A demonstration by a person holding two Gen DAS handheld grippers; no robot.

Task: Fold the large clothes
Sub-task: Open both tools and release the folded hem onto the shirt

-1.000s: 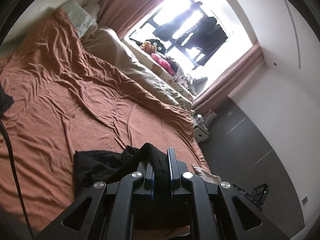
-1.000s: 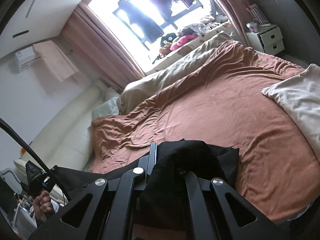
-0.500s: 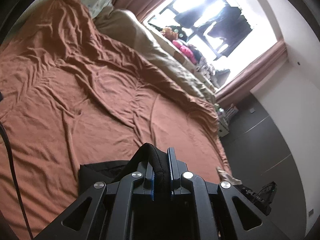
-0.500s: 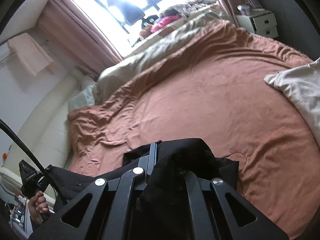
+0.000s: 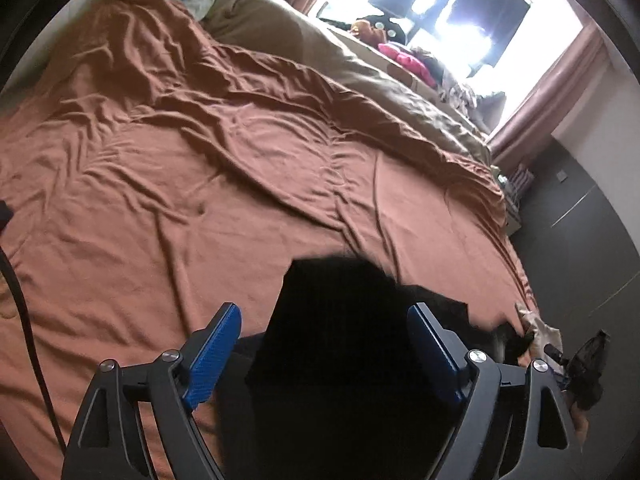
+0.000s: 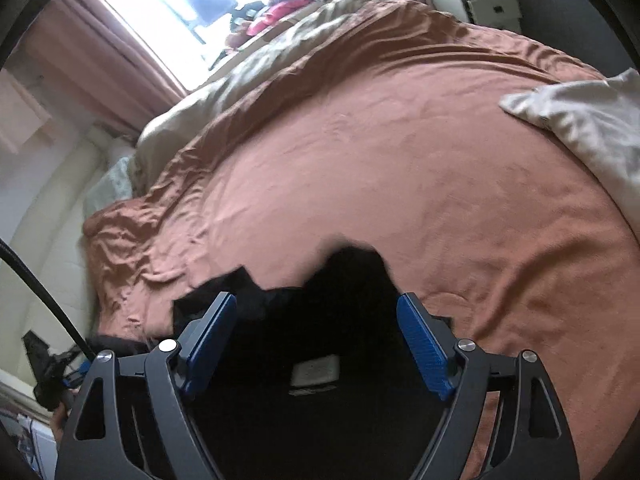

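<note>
A black garment (image 5: 340,340) lies on the brown bed cover (image 5: 200,200) near the bed's front edge, blurred at its far edge. My left gripper (image 5: 324,348) is open, its blue pads (image 5: 216,352) apart on either side of the cloth. In the right wrist view the same black garment (image 6: 320,344) shows a pale label (image 6: 316,372) and lies between the blue pads (image 6: 420,352) of my open right gripper (image 6: 316,344). Neither gripper holds the cloth.
A beige duvet (image 5: 360,72) runs along the window side. A pale pillow (image 6: 580,120) lies at the right of the brown cover (image 6: 400,160). A white nightstand (image 6: 480,8) stands at the far corner. A black cable (image 5: 24,320) hangs at the left.
Both grippers were shut on the black garment and have opened. The cloth has dropped onto the bed cover between the fingers. Both cameras have tilted down toward the bed.
</note>
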